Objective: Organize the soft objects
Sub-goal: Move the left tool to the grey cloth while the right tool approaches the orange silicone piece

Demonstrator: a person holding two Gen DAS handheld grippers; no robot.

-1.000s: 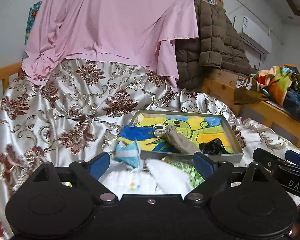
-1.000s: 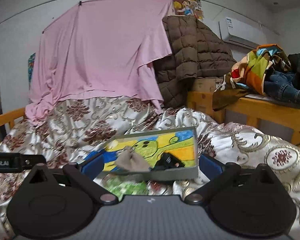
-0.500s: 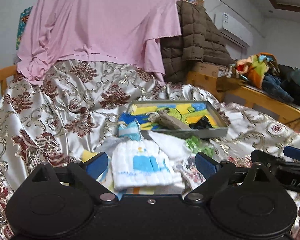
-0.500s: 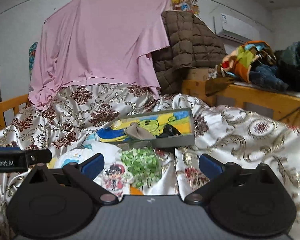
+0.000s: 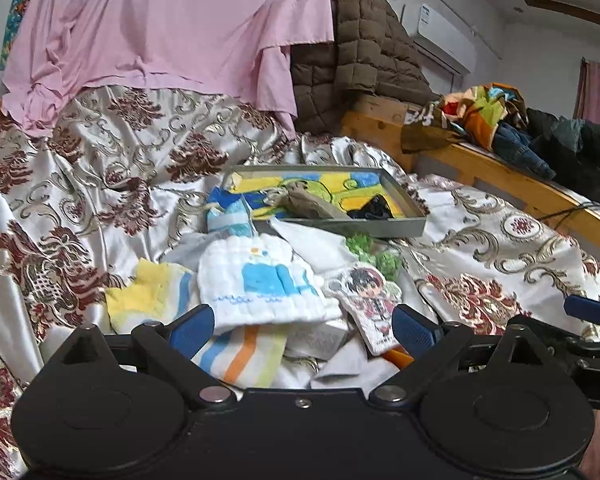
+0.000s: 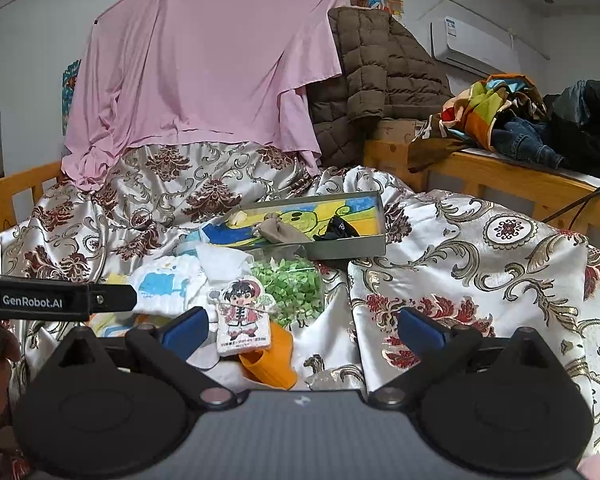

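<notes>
Both grippers are hanging over the pile with fingers spread apart and nothing between them: left gripper [image 5: 302, 326], right gripper [image 6: 302, 328]. Soft items are lying heaped on the silver-and-maroon brocade bedspread [image 5: 100, 184], at 6 o'clock from the shallow grey metal tray with a yellow-and-blue cartoon lining [image 5: 416, 227]. Two pieces are already sitting in the tray: a taupe drawstring pouch [image 5: 308, 202] and a black crumpled cloth [image 5: 374, 210]. Topmost in the pile is the white quilted cloth with blue print [image 5: 260, 280], just ahead of the left gripper. At its 3 o'clock is the flat cartoon-figure plush tag [image 6: 242, 310], overlapping the green-patterned cloth [image 6: 292, 286] and an orange soft piece [image 6: 274, 360]. At 9 o'clock a yellow-and-white striped towel [image 5: 148, 300] is poking out.

Judgement: the white cloth is probably light and limp, likely to drape and drag its neighbours; pinching a bunched fold near its middle seems safer than an edge.
</notes>
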